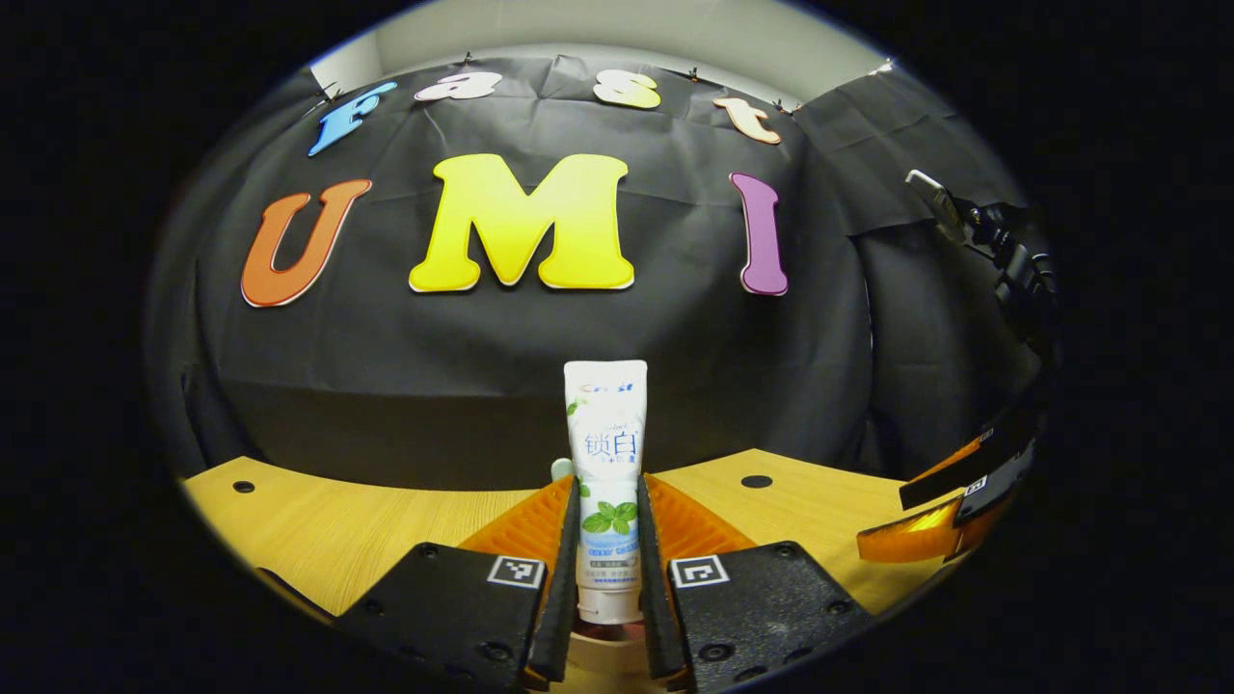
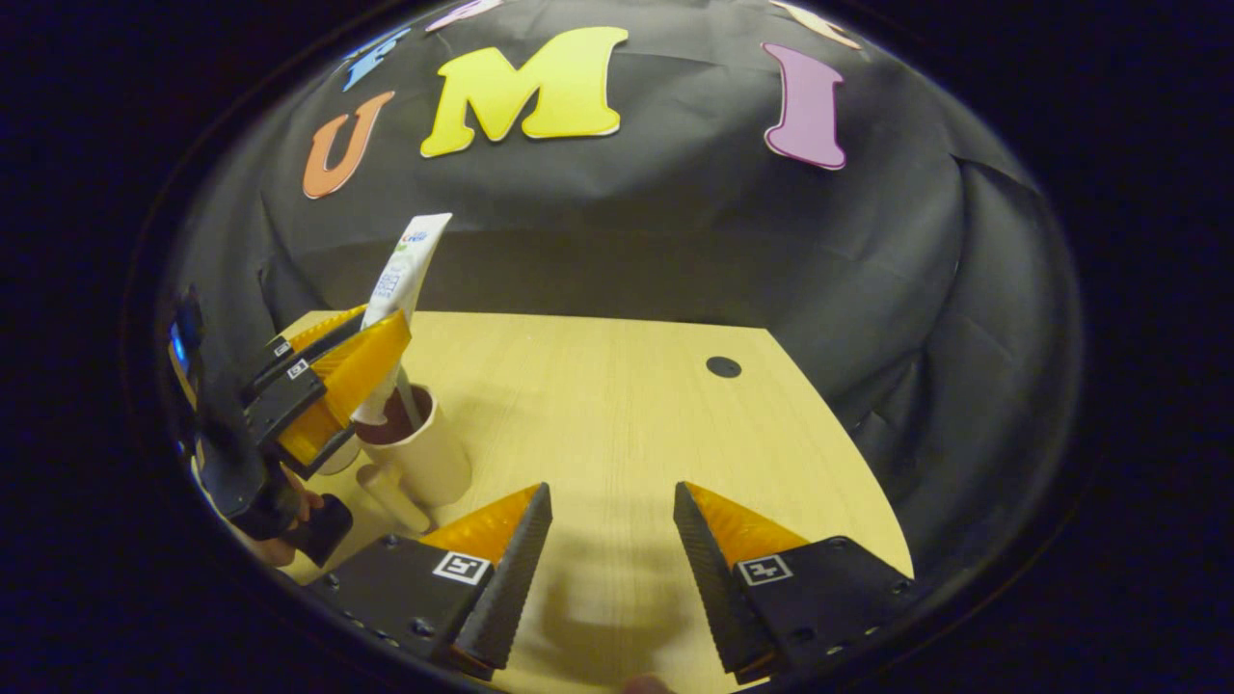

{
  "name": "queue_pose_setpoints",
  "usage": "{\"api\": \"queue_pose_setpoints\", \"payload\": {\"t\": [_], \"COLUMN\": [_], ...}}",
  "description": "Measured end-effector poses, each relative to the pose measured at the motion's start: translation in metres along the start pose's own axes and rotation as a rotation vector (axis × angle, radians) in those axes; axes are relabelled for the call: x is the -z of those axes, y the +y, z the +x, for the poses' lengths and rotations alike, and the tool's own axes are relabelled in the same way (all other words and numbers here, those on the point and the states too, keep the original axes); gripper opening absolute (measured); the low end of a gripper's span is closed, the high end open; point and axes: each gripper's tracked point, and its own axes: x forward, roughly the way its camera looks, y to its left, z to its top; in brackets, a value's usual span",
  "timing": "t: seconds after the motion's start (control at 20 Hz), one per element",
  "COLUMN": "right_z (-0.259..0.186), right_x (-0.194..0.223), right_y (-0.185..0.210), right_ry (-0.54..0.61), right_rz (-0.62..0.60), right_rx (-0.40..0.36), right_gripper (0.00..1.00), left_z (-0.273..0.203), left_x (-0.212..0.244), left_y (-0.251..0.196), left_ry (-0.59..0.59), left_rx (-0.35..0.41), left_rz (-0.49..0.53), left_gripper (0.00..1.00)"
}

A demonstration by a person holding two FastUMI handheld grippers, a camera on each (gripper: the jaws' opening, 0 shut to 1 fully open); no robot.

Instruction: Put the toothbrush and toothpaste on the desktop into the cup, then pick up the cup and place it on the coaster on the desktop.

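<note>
Squarely between left gripper (image 1: 607, 549) fingers — toothpaste (image 1: 605, 453), seemingly upright

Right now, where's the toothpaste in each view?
Left gripper view: toothpaste bottom centre, upright, clamped between that gripper's fingers.
Right gripper view: far left, tilted, held by the left gripper over the cup.
Shared landmark: dark hole in the desktop.

A pale wood-grain worktop (image 2: 617, 414) spreads out under the light, with a small dark round hole (image 2: 723, 366) set near its far right corner. Behind it hangs the black cloth wall (image 2: 868, 289), creased and draped down to the worktop's far edge. Over in the left gripper view, a strip of light grey wall (image 1: 617, 29) peeks above the cloth.
</note>
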Motion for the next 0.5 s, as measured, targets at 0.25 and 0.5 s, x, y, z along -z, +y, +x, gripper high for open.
{"api": "queue_pose_setpoints", "payload": {"t": [0.25,0.5], "right_z": [-0.001,-0.008], "right_x": [-0.002,-0.008], "right_y": [0.005,0.019], "right_ry": [-0.006,-0.026], "right_rz": [0.003,0.009], "right_rx": [0.000,-0.017], "right_gripper": [0.81,0.81], "left_z": [-0.007,-0.028], "left_x": [-0.006,-0.008], "left_y": [0.001,0.005], "left_ry": [-0.008,0.023], "left_rx": [-0.019,-0.037], "left_rz": [-0.014,-0.041], "left_gripper": [0.44,0.64]}}
